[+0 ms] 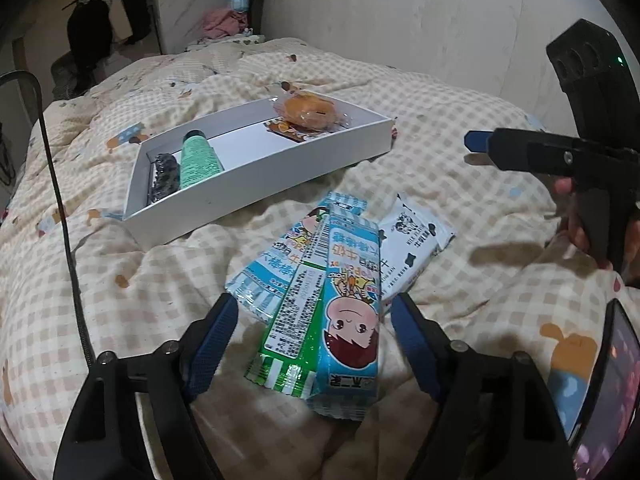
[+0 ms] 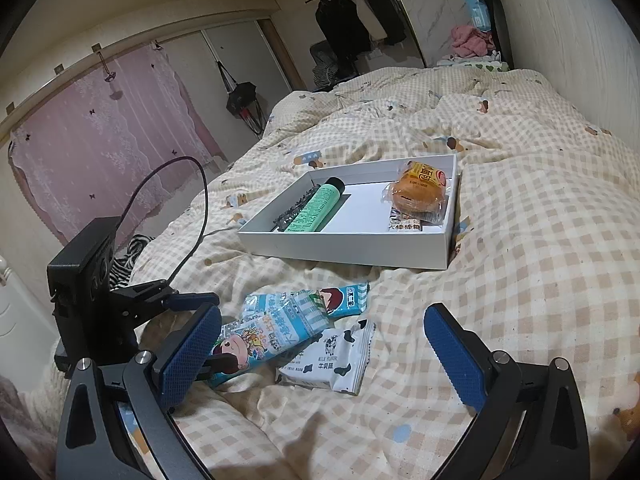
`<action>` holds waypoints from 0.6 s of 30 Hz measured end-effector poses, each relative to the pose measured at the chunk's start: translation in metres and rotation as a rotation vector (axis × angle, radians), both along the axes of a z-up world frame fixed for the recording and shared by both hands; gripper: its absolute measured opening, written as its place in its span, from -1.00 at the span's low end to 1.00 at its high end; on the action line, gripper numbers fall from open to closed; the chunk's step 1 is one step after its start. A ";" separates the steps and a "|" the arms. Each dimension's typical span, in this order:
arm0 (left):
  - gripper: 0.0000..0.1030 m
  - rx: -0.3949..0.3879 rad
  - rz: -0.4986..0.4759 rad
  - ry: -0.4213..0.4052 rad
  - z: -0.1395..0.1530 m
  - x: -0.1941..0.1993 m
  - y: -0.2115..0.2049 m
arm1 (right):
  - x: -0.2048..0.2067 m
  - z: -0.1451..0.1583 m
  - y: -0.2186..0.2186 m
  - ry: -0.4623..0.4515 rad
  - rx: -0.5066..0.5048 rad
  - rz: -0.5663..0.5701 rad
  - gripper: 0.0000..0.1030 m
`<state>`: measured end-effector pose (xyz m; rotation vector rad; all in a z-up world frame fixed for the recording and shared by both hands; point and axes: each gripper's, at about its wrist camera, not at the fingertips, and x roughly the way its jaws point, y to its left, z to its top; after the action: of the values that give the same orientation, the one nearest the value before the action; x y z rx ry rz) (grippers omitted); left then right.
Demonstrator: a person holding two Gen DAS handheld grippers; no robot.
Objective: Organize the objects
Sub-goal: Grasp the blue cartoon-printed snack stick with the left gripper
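Note:
A pile of long snack packets lies on the checked quilt: a blue one [image 1: 352,308] on top, a green one [image 1: 292,320] beside it, another blue one [image 1: 276,252] beneath. My left gripper [image 1: 314,300] straddles the pile, open, with its pads just clear of the wrappers. A white cow-print packet [image 1: 408,248] [image 2: 332,360] lies to the right of the pile. My right gripper [image 2: 324,312] hovers open over that packet and holds nothing. The white box [image 1: 256,184] [image 2: 348,248] behind holds a green tube [image 1: 198,158], a black hair clip [image 1: 162,178], a wrapped bun [image 1: 308,110] and a small candy packet [image 1: 288,130].
A phone [image 1: 612,380] lies on the quilt at the right edge. A black cable [image 1: 60,200] runs along the bed's left side. A wall borders the bed on the right. Clothes hang on a rail [image 2: 352,20] beyond the bed's far end.

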<state>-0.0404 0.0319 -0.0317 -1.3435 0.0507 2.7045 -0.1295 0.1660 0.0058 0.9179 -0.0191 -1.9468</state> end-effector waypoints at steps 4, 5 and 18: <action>-0.05 -0.045 -0.028 -0.044 -0.008 -0.005 0.010 | 0.000 -0.001 0.000 -0.002 0.003 -0.001 0.98; -0.16 -0.051 -0.042 -0.048 -0.009 -0.006 0.012 | 0.000 -0.001 0.000 -0.002 0.004 -0.001 0.98; -0.77 0.057 -0.030 0.021 0.004 0.002 -0.003 | -0.001 -0.001 0.000 -0.009 0.005 -0.002 0.98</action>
<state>-0.0384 0.0288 -0.0277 -1.2891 -0.0038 2.6742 -0.1302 0.1660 0.0045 0.9297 -0.0205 -1.9459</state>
